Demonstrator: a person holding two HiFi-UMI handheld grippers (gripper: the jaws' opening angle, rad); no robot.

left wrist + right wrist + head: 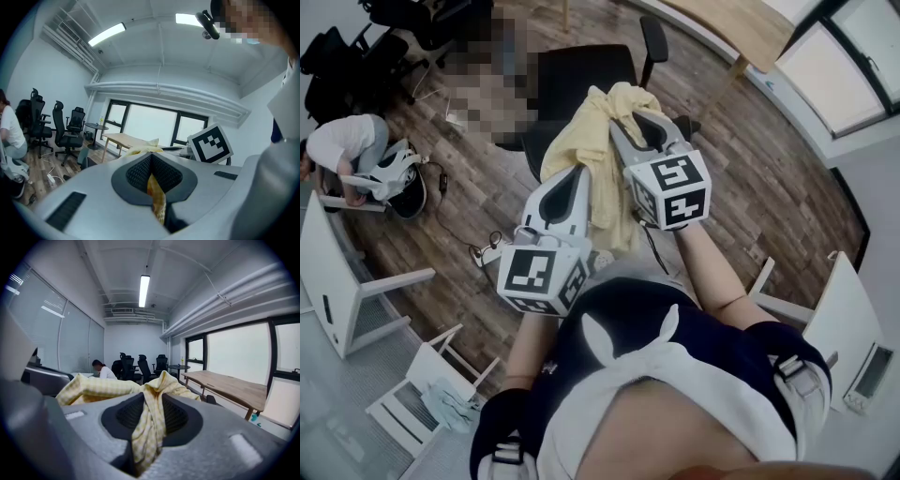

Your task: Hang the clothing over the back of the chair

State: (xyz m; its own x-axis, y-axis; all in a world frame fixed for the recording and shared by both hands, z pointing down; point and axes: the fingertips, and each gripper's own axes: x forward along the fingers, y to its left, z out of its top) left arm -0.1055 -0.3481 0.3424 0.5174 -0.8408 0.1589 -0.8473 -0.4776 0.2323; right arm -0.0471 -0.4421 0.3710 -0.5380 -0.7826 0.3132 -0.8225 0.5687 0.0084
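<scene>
The jaws of both my grippers are clamped on the same yellow checked garment (pixel 602 155). On my left gripper (pixel 151 157) the dark ribbed pads meet in a tight V, with only a thin strip of the fabric nipped between them and running down through the slot. My right gripper (pixel 152 401) has its pads standing a little wider, pressed on a thick bunched fold that rises in a peak above them and hangs down between them. From the head view the two grippers sit side by side, close together, both reaching forward, with the right one further forward than the left. The garment is gathered up between and around their tips, off the floor. Part of it drapes down between the grippers toward me. Just beyond it stands the black chair (pixel 581 75), with its dark back showing past the cloth and one armrest (pixel 653 37) up to the right. The cloth overlaps the chair in that view, but I cannot tell whether it touches it. In my left gripper view the marker cube (pixel 210 144) of my right gripper shows just to the right. A wooden table (pixel 741 28) stands further off, and a person (pixel 342 141) crouches on the wooden floor (pixel 769 178) well to the left.
</scene>
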